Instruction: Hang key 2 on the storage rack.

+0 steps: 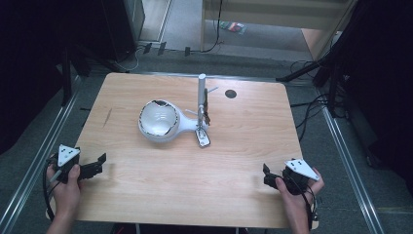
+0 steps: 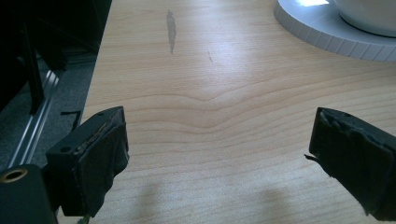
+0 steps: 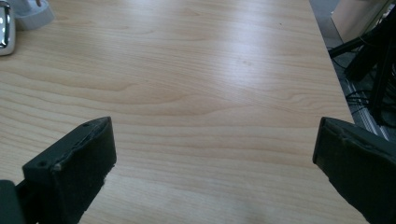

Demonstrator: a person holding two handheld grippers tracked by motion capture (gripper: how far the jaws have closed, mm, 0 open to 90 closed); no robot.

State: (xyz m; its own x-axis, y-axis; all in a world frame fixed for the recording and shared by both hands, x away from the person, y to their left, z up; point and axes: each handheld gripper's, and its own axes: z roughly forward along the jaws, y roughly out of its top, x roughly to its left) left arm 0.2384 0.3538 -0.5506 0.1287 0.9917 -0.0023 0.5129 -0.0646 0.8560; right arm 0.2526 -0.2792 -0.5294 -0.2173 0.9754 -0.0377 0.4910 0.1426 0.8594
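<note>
A light wooden worktop (image 1: 243,161) with rounded corners takes up the middle of the high view. Slightly left of its centre stands a white stand mixer (image 1: 168,119): a glossy white round bowl (image 1: 157,119) sits on its base, and a slim white column (image 1: 201,100) rises just right of the bowl, with a small shiny metal part (image 1: 202,139) at its foot. A small dark round mark (image 1: 230,93) lies on the wood to the upper right of the column.

At the lower left of the high view, the left hand-held gripper (image 1: 97,163) rests at the worktop's near left edge, held in the person's left hand (image 1: 68,183); a grey three-cornered plate tops it. In the left gripper view, its jaws stand wide apart over bare wood with nothing between them, and the mixer's ribbed white base (image 2: 322,32) shows at the upper right of the frame, well apart from the jaws.

At the lower right of the high view, the right hand-held gripper (image 1: 268,175) sits near the worktop's front edge in the person's right hand (image 1: 294,192). In the right gripper view, its jaws are likewise spread wide and empty above the wood, and the mixer's white base with the metal part (image 3: 5,28) appears at the upper left corner, far from the jaws
</note>
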